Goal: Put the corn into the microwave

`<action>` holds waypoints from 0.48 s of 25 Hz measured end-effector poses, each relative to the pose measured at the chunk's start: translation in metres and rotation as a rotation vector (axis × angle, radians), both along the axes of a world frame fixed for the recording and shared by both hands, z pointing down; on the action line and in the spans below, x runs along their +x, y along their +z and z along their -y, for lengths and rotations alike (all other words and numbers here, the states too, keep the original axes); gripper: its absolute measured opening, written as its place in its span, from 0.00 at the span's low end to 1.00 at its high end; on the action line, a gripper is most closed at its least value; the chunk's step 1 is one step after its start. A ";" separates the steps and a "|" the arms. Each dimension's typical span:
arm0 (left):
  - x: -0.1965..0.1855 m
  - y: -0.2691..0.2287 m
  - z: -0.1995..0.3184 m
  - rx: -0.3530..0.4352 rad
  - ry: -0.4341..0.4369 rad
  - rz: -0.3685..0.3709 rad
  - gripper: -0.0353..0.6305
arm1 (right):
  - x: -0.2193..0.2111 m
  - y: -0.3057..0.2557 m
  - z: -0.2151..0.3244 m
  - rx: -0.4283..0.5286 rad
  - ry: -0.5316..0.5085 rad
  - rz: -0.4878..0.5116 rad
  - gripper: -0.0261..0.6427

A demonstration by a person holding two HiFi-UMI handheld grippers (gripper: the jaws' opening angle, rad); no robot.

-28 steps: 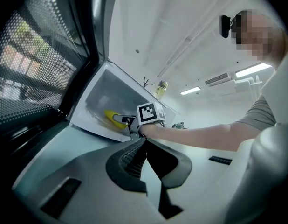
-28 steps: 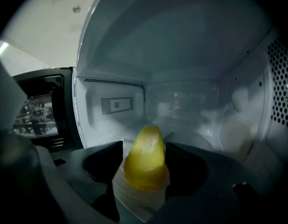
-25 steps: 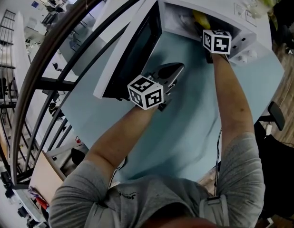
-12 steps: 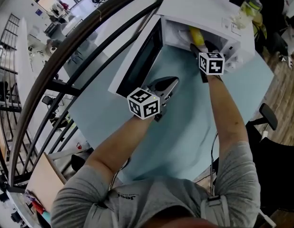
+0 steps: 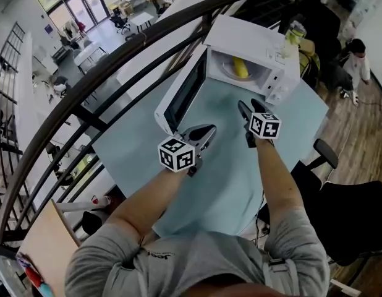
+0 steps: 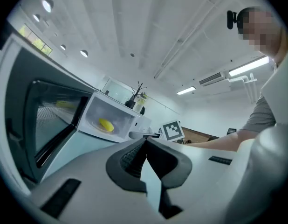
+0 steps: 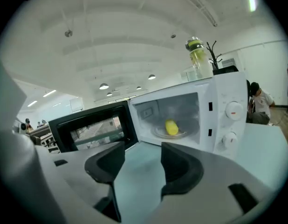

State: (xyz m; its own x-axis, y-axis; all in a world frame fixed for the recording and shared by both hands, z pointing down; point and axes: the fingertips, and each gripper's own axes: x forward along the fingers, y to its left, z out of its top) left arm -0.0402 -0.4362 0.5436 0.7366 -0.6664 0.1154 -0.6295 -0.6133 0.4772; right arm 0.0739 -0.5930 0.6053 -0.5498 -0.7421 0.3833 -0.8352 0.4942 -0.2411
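The yellow corn (image 5: 239, 67) lies on the glass plate inside the white microwave (image 5: 253, 39), whose door (image 5: 182, 98) hangs open to the left. My right gripper (image 5: 246, 109) hovers over the pale blue table (image 5: 228, 178), a little in front of the cavity. Its jaws are open and empty and have just been closing slightly. From the right gripper view the corn (image 7: 171, 127) shows beyond the right gripper (image 7: 143, 154), well apart from it. My left gripper (image 5: 206, 132) is shut on nothing beside the door's lower edge. In the left gripper view (image 6: 145, 142) the corn (image 6: 106, 124) sits far ahead.
A bottle of yellowish drink (image 5: 292, 34) stands on top of the microwave. A dark curved railing (image 5: 117, 54) runs past the table's far left side. A black office chair (image 5: 324, 156) stands by the right edge, and a person (image 5: 355, 60) sits further right.
Both grippers have drawn back from the microwave toward me. The right gripper has come out of the cavity mouth, and the corn stays on the plate inside.
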 end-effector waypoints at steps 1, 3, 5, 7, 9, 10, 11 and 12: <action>-0.003 -0.005 -0.010 0.003 -0.002 0.001 0.08 | 0.003 -0.003 -0.014 -0.007 0.007 0.022 0.40; -0.013 -0.014 -0.030 0.007 -0.011 0.004 0.08 | 0.009 -0.006 -0.041 -0.023 0.026 0.052 0.35; -0.026 -0.021 -0.051 0.006 -0.023 0.006 0.08 | 0.014 -0.005 -0.068 -0.043 0.030 0.047 0.31; -0.039 -0.028 -0.074 0.005 -0.035 0.007 0.08 | 0.017 -0.005 -0.098 -0.060 0.019 0.037 0.25; -0.054 -0.034 -0.094 0.008 -0.046 0.011 0.08 | 0.018 -0.008 -0.124 -0.070 0.010 0.042 0.18; -0.061 -0.037 -0.103 0.011 -0.051 0.014 0.08 | 0.017 -0.009 -0.135 -0.072 0.010 0.045 0.14; -0.069 -0.041 -0.111 0.015 -0.057 0.016 0.08 | 0.015 -0.011 -0.145 -0.074 0.009 0.045 0.11; -0.076 -0.045 -0.120 0.019 -0.063 0.016 0.08 | 0.013 -0.013 -0.156 -0.076 0.007 0.041 0.09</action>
